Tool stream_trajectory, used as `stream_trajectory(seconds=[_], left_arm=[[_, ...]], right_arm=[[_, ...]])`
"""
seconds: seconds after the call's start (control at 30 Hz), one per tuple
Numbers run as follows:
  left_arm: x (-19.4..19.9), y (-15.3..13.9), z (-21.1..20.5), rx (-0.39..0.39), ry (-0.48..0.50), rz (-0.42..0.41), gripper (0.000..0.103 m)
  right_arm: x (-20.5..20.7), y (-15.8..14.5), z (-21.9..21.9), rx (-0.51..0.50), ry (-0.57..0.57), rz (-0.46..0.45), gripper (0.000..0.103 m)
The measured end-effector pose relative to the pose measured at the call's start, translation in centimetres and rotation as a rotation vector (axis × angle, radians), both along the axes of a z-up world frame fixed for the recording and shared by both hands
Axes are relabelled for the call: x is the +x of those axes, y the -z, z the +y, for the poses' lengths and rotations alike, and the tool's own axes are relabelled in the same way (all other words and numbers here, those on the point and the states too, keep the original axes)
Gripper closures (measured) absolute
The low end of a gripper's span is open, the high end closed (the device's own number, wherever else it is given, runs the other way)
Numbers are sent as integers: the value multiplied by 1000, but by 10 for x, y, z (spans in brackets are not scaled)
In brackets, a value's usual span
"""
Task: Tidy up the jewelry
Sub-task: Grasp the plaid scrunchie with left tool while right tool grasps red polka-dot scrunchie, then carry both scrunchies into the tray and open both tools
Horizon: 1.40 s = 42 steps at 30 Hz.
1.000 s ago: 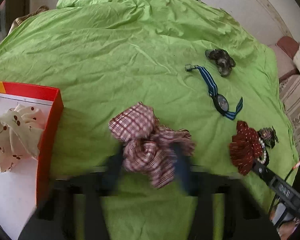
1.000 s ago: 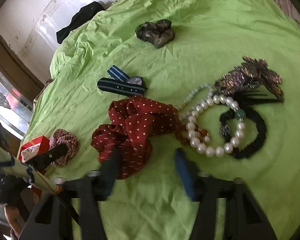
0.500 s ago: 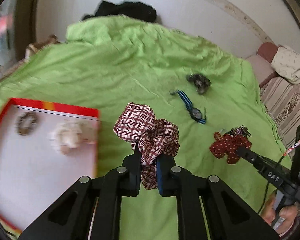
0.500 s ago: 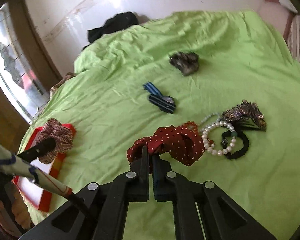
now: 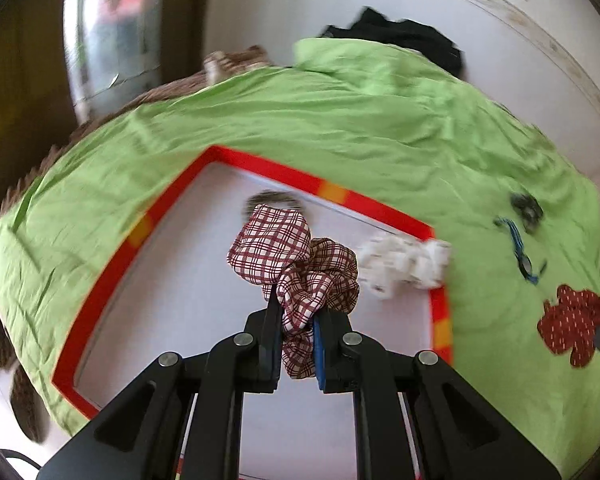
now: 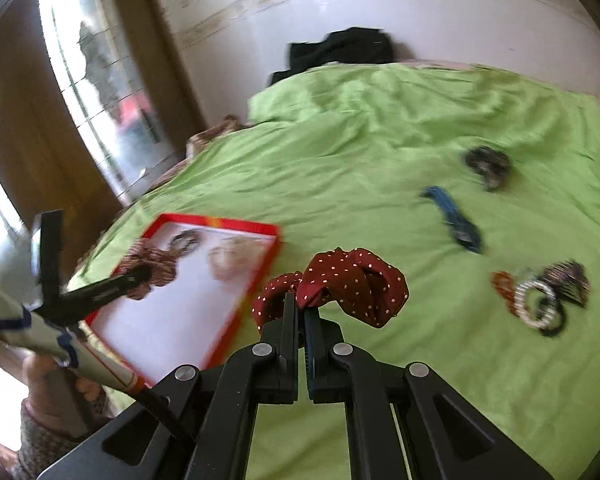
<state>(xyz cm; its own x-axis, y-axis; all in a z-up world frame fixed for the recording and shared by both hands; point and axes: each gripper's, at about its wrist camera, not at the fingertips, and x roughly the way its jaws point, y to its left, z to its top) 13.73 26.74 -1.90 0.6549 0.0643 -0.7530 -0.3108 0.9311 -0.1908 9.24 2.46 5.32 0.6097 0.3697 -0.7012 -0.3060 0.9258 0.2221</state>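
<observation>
My left gripper (image 5: pixel 296 312) is shut on a red-and-white plaid scrunchie (image 5: pixel 292 256) and holds it above the white inside of a red-rimmed tray (image 5: pixel 260 166). A cream scrunchie (image 5: pixel 404 262) and a dark ring-shaped piece (image 5: pixel 276 199) lie in the tray. My right gripper (image 6: pixel 300 308) is shut on a dark red dotted scrunchie (image 6: pixel 348 280), held above the green bedspread to the right of the tray (image 6: pixel 220 222). The left gripper (image 6: pixel 136 276) with the plaid scrunchie shows over the tray in the right wrist view.
On the green bedspread (image 6: pixel 380 152) lie a blue-strapped watch (image 6: pixel 456 220), a dark scrunchie (image 6: pixel 488 162) and a pile of a pearl bracelet, black band and hair clip (image 6: pixel 544 300). Black cloth (image 6: pixel 340 50) lies against the far wall. A window is at the left.
Both grippers closed on their scrunchies and lifted them off the bedspread. Both then swung left, the left one coming over the tray.
</observation>
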Motion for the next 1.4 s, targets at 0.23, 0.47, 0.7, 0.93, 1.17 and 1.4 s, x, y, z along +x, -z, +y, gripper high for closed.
stream_trajectory(seconds=[0.23, 0.47, 0.7, 0.93, 1.17, 1.4], left_arm=[[-2, 15, 36, -42, -55, 1, 91], [-13, 18, 52, -41, -113, 29, 91], [-33, 15, 55, 56, -210, 94, 90], [-45, 19, 56, 66, -266, 116, 85], [-60, 6, 48, 37, -273, 42, 59], [-81, -11, 20, 78, -241, 6, 50]], right_arm=[[14, 6, 77, -17, -123, 8, 100], [10, 34, 118, 14, -218, 97, 100], [-18, 68, 127, -4, -275, 171, 100], [-31, 91, 126, -34, -277, 208, 100], [-37, 83, 122, -34, -271, 188, 80], [-56, 59, 96, -7, -238, 122, 60]])
